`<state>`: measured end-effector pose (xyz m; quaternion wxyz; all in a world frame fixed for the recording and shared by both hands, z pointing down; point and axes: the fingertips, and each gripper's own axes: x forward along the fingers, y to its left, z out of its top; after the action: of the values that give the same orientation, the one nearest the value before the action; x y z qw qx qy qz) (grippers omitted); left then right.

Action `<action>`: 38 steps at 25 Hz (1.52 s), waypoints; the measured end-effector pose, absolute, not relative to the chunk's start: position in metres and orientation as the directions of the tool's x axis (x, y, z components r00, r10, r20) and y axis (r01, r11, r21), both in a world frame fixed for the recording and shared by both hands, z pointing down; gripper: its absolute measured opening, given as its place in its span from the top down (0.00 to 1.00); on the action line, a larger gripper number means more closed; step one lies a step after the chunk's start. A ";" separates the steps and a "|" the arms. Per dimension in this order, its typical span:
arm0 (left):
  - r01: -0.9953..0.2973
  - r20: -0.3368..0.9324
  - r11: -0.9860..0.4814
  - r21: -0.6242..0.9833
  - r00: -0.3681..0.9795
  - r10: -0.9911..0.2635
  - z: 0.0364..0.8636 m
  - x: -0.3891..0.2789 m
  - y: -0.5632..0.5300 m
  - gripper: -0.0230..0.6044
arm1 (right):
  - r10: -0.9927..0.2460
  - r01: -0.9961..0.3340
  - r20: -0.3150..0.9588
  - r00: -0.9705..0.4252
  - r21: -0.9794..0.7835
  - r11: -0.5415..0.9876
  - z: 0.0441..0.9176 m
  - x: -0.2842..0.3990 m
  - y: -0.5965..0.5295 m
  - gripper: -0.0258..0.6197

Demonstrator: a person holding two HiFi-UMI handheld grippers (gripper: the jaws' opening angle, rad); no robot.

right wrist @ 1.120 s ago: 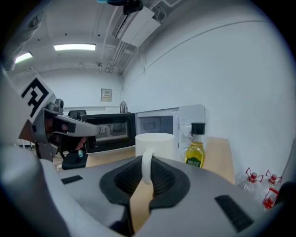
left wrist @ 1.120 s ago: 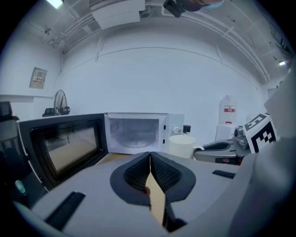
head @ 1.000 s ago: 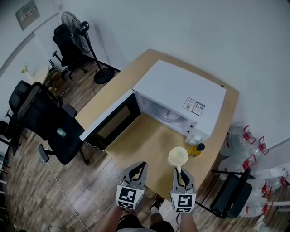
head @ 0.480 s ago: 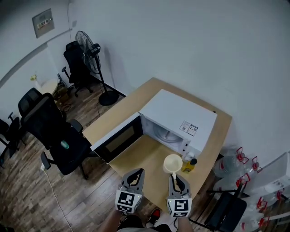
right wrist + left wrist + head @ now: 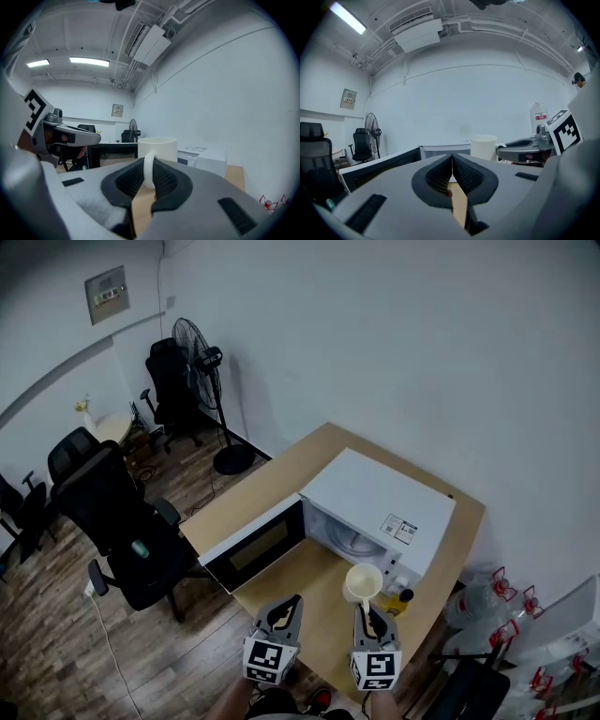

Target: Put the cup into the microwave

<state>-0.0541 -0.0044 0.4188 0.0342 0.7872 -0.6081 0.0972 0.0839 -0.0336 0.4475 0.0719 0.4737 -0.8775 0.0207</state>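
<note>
A person's right gripper point(image 5: 148, 176) clamps the handle of a cream cup point(image 5: 364, 582), holding it upright in the air over a wooden table point(image 5: 274, 479), just in front of the white microwave point(image 5: 375, 498). The microwave's door point(image 5: 255, 545) stands swung wide to the left, leaving the cavity exposed. The left gripper point(image 5: 452, 171), its jaws pressed together on nothing, hovers beside the right. What appears to be a small yellow bottle point(image 5: 397, 602) sits by the microwave's front right corner.
</note>
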 end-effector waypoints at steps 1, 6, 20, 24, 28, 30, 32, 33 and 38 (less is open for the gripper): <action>-0.963 0.195 -0.260 -0.063 0.244 -0.950 0.420 -0.056 -0.009 0.92 | -0.829 -0.835 0.148 -0.539 0.032 0.549 0.449 0.082 -0.038 0.89; -0.949 0.205 -0.303 -0.083 0.281 -0.938 0.425 -0.063 -0.047 0.92 | -0.838 -0.844 0.154 -0.523 0.040 0.534 0.459 0.065 -0.070 0.89; -0.910 0.306 -0.414 -0.039 0.383 -0.872 0.482 -0.083 -0.146 0.92 | -0.867 -0.891 0.234 -0.440 0.004 0.454 0.525 0.033 -0.157 0.89; -0.904 0.334 -0.427 -0.019 0.397 -0.855 0.498 -0.087 -0.164 0.92 | -0.868 -0.898 0.252 -0.428 -0.007 0.441 0.540 0.030 -0.175 0.89; -0.898 0.358 -0.440 -0.012 0.407 -0.840 0.512 -0.089 -0.180 0.92 | -0.872 -0.906 0.264 -0.412 -0.016 0.423 0.551 0.030 -0.193 0.89; -0.894 0.366 -0.448 -0.009 0.414 -0.834 0.518 -0.089 -0.186 0.92 | -0.873 -0.909 0.272 -0.404 -0.018 0.415 0.556 0.030 -0.200 0.89; -0.891 0.372 -0.454 -0.003 0.420 -0.828 0.524 -0.087 -0.193 0.92 | -0.875 -0.913 0.280 -0.396 -0.017 0.408 0.563 0.032 -0.208 0.89; -0.890 0.376 -0.457 -0.001 0.423 -0.825 0.527 -0.087 -0.196 0.92 | -0.875 -0.915 0.284 -0.392 -0.017 0.404 0.566 0.033 -0.211 0.89; -0.883 0.393 -0.469 0.013 0.436 -0.809 0.541 -0.084 -0.211 0.92 | -0.877 -0.922 0.299 -0.377 -0.027 0.387 0.579 0.034 -0.225 0.89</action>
<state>-0.0838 -0.2111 0.5406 0.1088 0.8403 -0.5035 0.1688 0.0341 -0.2253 0.5791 0.1185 0.5454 -0.8243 0.0948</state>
